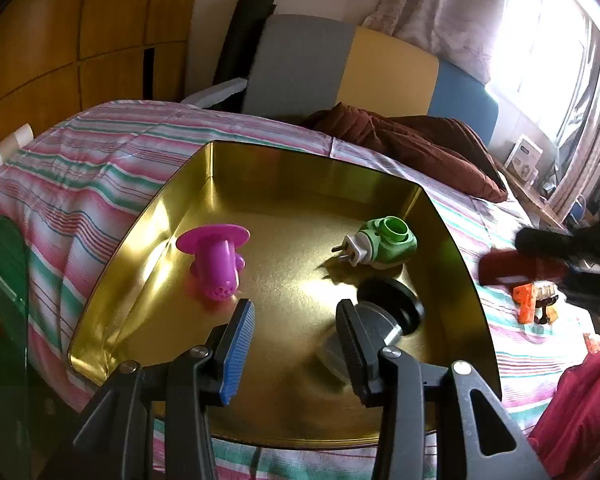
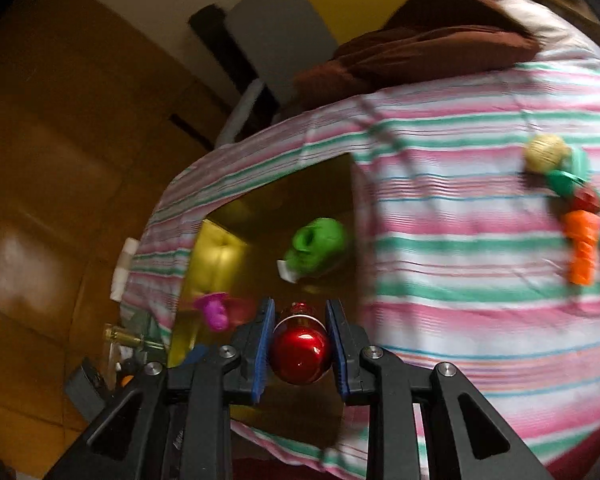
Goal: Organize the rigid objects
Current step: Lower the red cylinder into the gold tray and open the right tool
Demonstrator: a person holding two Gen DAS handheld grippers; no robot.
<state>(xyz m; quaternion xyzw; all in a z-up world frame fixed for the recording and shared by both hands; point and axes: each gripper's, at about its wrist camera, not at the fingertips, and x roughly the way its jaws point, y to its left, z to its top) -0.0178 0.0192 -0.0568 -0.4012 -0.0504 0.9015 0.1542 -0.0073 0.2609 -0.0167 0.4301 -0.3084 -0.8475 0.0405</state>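
Bed (image 1: 100, 168), striped cover, bearing one gold tin tray (image 1: 188, 184). The tray holds three things: one magenta plastic piece (image 1: 216, 264) at 9 o'clock, one green plug-in unit (image 1: 384, 244) at 2 o'clock, and one grey-and-black knob-like piece (image 1: 384, 312) at 5 o'clock.

My left gripper (image 1: 296, 344) hangs over the tray's near edge, released, jaws partly apart with nothing between them; its right finger stands in front of the grey-and-black piece, and I cannot tell whether they touch.

My right gripper (image 2: 300, 346) is clenched on one red shiny ball (image 2: 300, 354), which sits between both pads, its cap toward 12 o'clock, above the tray's near corner.

On the cover, at 2 o'clock from that gripper, lies a cluster of small things, blurred: one orange piece (image 2: 582, 248), one tan ball (image 2: 546, 152), others uncounted.
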